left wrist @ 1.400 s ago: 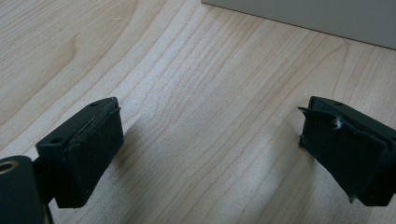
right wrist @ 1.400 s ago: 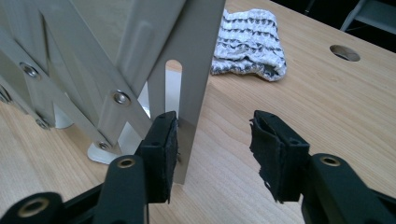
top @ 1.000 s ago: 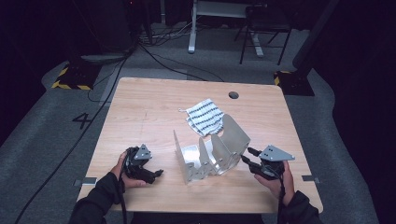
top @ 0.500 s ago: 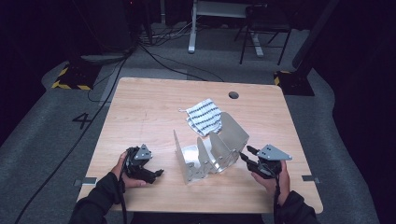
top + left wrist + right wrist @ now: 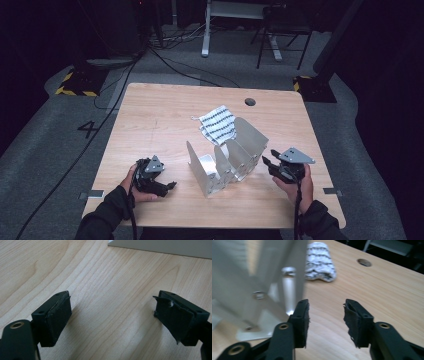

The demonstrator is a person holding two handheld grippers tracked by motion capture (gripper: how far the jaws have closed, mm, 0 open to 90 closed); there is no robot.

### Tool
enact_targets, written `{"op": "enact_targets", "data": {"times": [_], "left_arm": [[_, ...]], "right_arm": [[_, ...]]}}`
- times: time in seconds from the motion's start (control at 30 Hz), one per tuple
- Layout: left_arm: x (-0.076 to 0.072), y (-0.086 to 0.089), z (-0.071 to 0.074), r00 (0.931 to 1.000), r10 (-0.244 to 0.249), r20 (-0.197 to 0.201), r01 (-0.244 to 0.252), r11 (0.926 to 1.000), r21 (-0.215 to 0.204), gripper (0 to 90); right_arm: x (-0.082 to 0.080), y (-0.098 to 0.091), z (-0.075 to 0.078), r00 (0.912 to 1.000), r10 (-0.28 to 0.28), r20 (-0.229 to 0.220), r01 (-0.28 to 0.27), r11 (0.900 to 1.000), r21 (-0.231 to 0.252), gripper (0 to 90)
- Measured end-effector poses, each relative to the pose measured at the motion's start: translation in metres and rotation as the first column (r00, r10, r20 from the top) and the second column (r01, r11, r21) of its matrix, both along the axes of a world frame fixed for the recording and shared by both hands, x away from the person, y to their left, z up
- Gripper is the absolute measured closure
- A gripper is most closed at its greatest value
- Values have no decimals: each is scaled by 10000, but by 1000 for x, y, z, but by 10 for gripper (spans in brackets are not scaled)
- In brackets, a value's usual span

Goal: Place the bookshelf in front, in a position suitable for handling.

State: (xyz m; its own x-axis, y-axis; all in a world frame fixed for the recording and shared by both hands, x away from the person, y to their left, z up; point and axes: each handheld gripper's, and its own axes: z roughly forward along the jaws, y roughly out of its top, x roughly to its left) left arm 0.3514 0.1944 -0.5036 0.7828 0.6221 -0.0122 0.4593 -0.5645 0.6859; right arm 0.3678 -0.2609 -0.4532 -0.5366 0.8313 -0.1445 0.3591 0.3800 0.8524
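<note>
A silver metal rack [image 5: 227, 167] with upright plates stands at the table's middle front, and it looms blurred at the left of the right gripper view [image 5: 262, 277]. A white cloth with dark stripes [image 5: 217, 125] lies just behind it [image 5: 319, 263]. My left gripper [image 5: 167, 186] rests on the wood left of the rack. It is open and its jaws have just been closing a little, over bare wood [image 5: 112, 307]. My right gripper [image 5: 266, 162] sits just right of the rack. It is open with nothing between its jaws [image 5: 325, 315], which have just been opening.
The wooden table [image 5: 155, 120] has a round cable hole [image 5: 250, 102] at its back right [image 5: 364, 262]. A flat grey metal edge [image 5: 162, 246] lies ahead of the left jaws. Dark floor, cables and chair legs lie beyond the table.
The right gripper has edged slightly away from the table's front edge beside the rack. The left hand has kept still.
</note>
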Motion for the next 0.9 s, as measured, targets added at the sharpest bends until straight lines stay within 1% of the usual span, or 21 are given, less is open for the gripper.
{"op": "enact_targets", "data": {"times": [0.03,0.07,0.1,0.13,0.2,0.23,0.27,0.3,0.37,0.47,0.53,0.57,0.63,0.7,0.73,0.77,0.8,0.83,0.9], "left_arm": [[0,0,0,10000,-9,2,9,10000,2,142],[0,0,0,10000,-8,-1,8,10000,-4,143],[0,0,0,10000,-15,-1,15,10000,0,143],[-1,-1,0,10000,13,-25,-13,10000,3,144],[-1,-1,0,10000,-7,-21,7,10000,-8,143],[0,-1,0,10000,-15,-24,15,10000,-17,143],[-1,-1,0,10000,-15,-11,15,10000,-17,143],[-1,-1,0,10000,-15,1,15,10000,-38,143],[-1,-1,0,10000,-5,-11,5,10000,-39,143],[0,-1,0,10000,-28,4,28,10000,-43,144],[-1,-1,0,10000,-24,6,24,10000,-47,143],[-1,-1,0,10000,-28,8,28,10000,-46,143],[-1,-1,0,10000,-26,6,26,10000,-47,143],[-1,-1,0,10000,-26,7,26,10000,-47,143],[-1,-1,0,10000,-23,-4,23,10000,-47,143],[-1,-1,0,10000,-28,9,28,10000,-43,143],[-1,-1,0,10000,-20,-2,20,10000,-46,144],[-1,-1,0,10000,-20,-2,20,10000,-46,144],[-1,-1,0,10000,-13,-3,13,10000,-41,144]], "right_arm": [[4,-6,1,9999,-58,-161,64,9993,370,528],[6,-10,2,9997,-54,-247,66,9987,499,521],[8,-14,3,9998,-24,-221,37,9982,592,520],[7,-18,9,9999,152,-78,-145,9967,800,513],[6,-18,11,9997,244,-16,-242,9966,794,512],[4,-18,15,9992,386,125,-394,9962,779,508],[1,-17,19,9977,672,102,-679,9925,1016,498],[-2,-16,25,9940,1089,28,-1083,9848,1359,476],[-7,-13,32,9875,1568,168,-1575,9760,1503,468],[-10,-10,37,9838,1778,222,-1791,9732,1445,459],[-15,-7,45,9786,2015,422,-2054,9697,1325,455],[-17,-7,49,9770,2071,511,-2122,9680,1341,453],[-21,-7,57,9746,2138,667,-2212,9658,1353,453],[-25,-6,67,9708,2183,996,-2300,9649,1265,469],[-27,-5,71,9690,2221,1082,-2349,9639,1254,471],[-29,-3,76,9663,2325,1104,-2452,9620,1202,471],[-31,3,82,9613,2523,1109,-2635,9592,1026,476],[-31,3,82,9613,2523,1109,-2635,9592,1026,476],[-35,10,90,9565,2704,1094,-2793,9572,764,478]]}}
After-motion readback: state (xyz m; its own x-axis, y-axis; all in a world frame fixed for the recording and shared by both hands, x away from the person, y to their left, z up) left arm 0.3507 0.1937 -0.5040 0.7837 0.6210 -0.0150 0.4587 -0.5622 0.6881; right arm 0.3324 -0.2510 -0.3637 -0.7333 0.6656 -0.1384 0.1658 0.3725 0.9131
